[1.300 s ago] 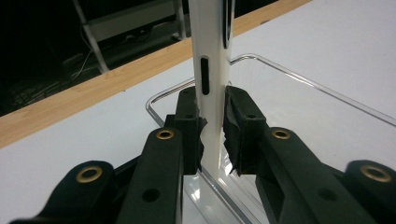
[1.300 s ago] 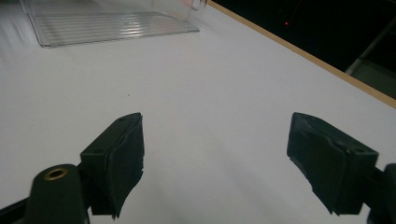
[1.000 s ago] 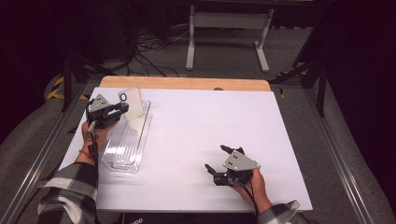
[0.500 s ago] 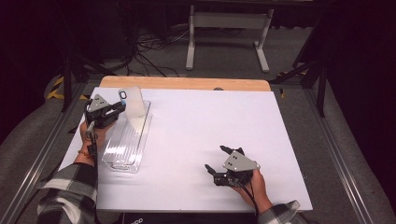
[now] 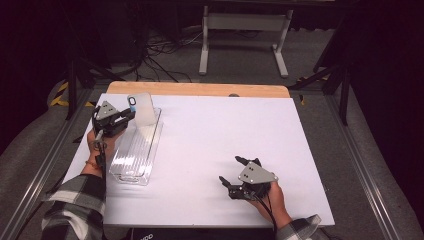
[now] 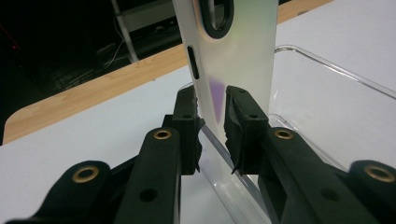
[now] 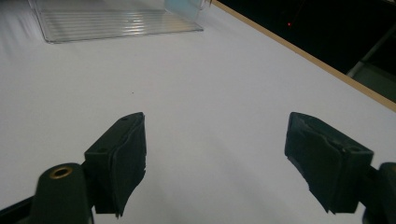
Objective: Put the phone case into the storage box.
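While the left gripper (image 5: pixel 129 116) pinches a white phone case (image 5: pixel 140 108) upright between its jaws, the case stands over the far end of the clear tray (image 5: pixel 131 165). The right gripper (image 5: pixel 236 172) rests on the white table (image 5: pixel 210 135) near the front edge, jaws wide apart and holding nothing

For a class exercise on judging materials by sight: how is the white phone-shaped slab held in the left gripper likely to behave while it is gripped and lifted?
The slab is probably stiff: it stands straight above the left gripper with no visible bend. Its glossy, reflective face suggests it could slip, since the jaws pinch only its lower edge. Being thin, it likely tips over if stood on end in the clear tray.
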`<move>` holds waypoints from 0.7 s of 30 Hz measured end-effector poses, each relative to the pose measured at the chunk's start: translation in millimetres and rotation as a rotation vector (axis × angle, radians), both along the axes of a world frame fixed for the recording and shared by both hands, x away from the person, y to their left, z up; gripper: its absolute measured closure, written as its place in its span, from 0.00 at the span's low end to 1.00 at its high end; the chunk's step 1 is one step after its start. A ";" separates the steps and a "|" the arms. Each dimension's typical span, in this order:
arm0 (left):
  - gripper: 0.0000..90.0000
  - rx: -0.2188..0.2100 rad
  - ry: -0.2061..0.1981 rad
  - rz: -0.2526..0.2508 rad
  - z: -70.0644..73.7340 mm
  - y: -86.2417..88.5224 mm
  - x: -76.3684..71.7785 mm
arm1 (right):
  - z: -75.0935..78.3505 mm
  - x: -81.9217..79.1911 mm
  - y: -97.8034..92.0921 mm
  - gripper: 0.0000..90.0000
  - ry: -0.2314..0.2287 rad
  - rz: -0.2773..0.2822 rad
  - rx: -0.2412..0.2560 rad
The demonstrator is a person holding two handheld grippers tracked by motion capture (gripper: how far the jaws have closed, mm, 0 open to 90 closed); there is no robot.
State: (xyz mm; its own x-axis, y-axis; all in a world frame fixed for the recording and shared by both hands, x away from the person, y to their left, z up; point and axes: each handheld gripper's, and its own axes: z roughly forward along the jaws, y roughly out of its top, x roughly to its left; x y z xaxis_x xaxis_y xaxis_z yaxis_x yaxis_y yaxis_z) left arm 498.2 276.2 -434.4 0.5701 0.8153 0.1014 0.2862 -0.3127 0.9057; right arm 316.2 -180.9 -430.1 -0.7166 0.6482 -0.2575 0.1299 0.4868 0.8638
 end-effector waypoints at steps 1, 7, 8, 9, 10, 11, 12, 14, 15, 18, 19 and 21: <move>0.83 -0.006 0.002 0.000 -0.4 -0.4 0.1 | 0.0 0.0 0.0 0.24 0.000 0.000 -0.001; 0.83 -0.005 0.000 0.007 -0.4 -0.3 0.0 | 0.4 -0.2 -0.4 0.25 -0.003 -0.001 0.002; 0.83 -0.011 -0.001 0.011 -0.1 0.5 -0.4 | 0.4 -0.3 -0.3 0.26 -0.004 0.000 0.001; 0.83 -0.016 -0.002 0.011 0.0 1.1 -0.6 | 0.3 -0.5 -0.3 0.26 -0.006 0.003 -0.001; 0.82 -0.012 -0.003 0.016 0.6 1.6 -1.0 | 0.3 -0.5 -0.3 0.26 -0.005 0.003 0.000; 0.82 -0.012 -0.003 0.017 0.9 2.0 -1.2 | 0.4 -0.6 -0.4 0.26 -0.005 0.002 0.001; 0.82 -0.017 -0.002 0.016 0.9 2.1 -1.4 | 0.5 -0.6 -0.4 0.26 -0.005 0.004 0.001; 0.82 -0.018 0.001 0.018 0.8 2.1 -1.4 | 0.4 -0.5 -0.3 0.26 -0.005 0.004 0.001; 0.82 -0.018 0.002 0.015 0.7 2.1 -1.4 | 0.5 -0.5 -0.2 0.26 -0.004 0.005 0.002; 0.84 -0.018 0.004 0.011 0.7 1.8 -1.2 | 0.3 -0.5 0.1 0.26 -0.003 0.006 -0.001; 0.84 -0.016 0.005 0.014 0.5 1.4 -1.2 | 0.2 -0.5 0.1 0.26 -0.003 0.007 0.000; 0.84 -0.015 0.007 0.015 0.4 1.3 -1.2 | 0.2 -0.4 0.1 0.26 -0.004 0.006 -0.002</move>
State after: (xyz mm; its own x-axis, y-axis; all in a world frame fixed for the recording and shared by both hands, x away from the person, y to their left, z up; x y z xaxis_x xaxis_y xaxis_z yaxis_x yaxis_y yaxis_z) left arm 497.0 277.6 -434.0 0.5584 0.8251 0.0857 0.2968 -0.2952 0.9082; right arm 315.7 -180.8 -429.9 -0.7195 0.6433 -0.2616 0.1239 0.4895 0.8631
